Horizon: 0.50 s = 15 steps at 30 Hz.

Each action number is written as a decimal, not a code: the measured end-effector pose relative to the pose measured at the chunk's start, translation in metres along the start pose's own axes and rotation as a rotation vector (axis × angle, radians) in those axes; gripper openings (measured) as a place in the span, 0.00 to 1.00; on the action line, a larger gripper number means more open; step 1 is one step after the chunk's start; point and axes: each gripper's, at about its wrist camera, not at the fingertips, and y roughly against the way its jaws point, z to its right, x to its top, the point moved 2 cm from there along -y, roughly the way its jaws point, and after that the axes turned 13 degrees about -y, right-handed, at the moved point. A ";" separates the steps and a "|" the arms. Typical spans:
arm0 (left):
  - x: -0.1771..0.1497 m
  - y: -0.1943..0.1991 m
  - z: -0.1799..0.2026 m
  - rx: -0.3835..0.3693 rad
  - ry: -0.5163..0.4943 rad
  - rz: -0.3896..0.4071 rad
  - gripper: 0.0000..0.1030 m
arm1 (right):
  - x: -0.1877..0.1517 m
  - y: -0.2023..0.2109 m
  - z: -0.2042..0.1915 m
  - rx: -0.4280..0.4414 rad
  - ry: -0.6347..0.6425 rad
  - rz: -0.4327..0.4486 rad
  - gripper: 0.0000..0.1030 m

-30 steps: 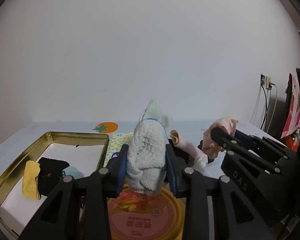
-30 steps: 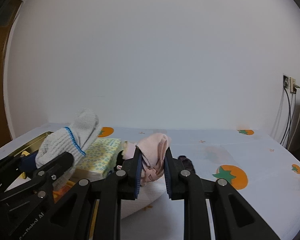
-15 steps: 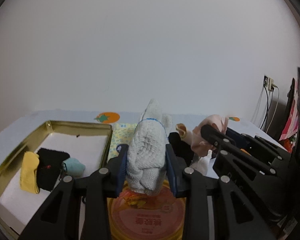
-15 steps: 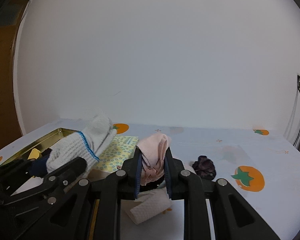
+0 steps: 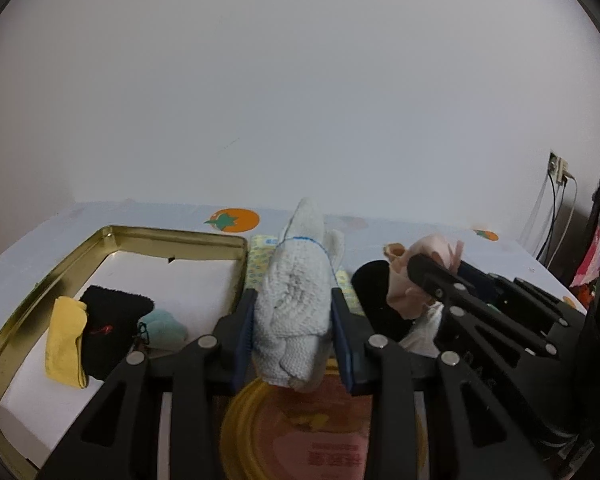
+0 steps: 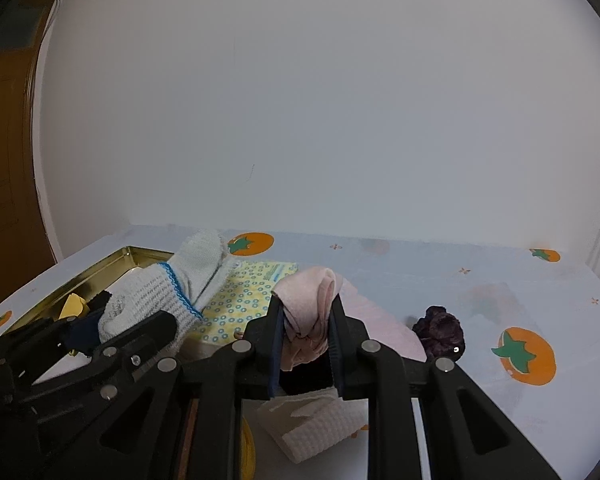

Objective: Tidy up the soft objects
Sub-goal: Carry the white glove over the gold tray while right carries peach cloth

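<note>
Gripping one white knit glove (image 5: 296, 308) in my left gripper (image 5: 294, 344), one pink cloth (image 6: 308, 312) in right gripper (image 6: 305, 350), both aloft. Gold tray (image 5: 172, 235) at table's left edge: three soft items.

left gripper (image 5: 292, 332) and right gripper (image 6: 305, 344) sit side by side, jaws clamped on cloth.

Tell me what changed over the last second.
Both tongs rose and tipped down. The gold tray and dark purple scrunchie now sit fuller in view. Unchanged: left tongs clamp the white glove, right tongs the pink cloth.
</note>
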 end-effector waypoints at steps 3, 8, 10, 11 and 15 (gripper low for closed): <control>0.000 -0.001 -0.006 -0.009 0.018 -0.013 0.33 | 0.002 -0.006 0.003 0.007 -0.015 -0.017 0.21; 0.000 -0.002 -0.007 -0.016 0.023 -0.021 0.33 | 0.011 -0.017 0.010 0.018 -0.049 -0.034 0.21; 0.000 -0.002 -0.008 -0.017 0.025 -0.027 0.33 | 0.014 -0.021 0.012 0.020 -0.056 -0.042 0.21; 0.000 -0.003 -0.009 -0.025 0.029 -0.031 0.33 | 0.016 -0.021 0.016 0.020 -0.059 -0.046 0.21; 0.002 -0.001 -0.014 -0.032 0.039 -0.024 0.33 | 0.020 -0.016 0.013 0.021 -0.070 -0.047 0.21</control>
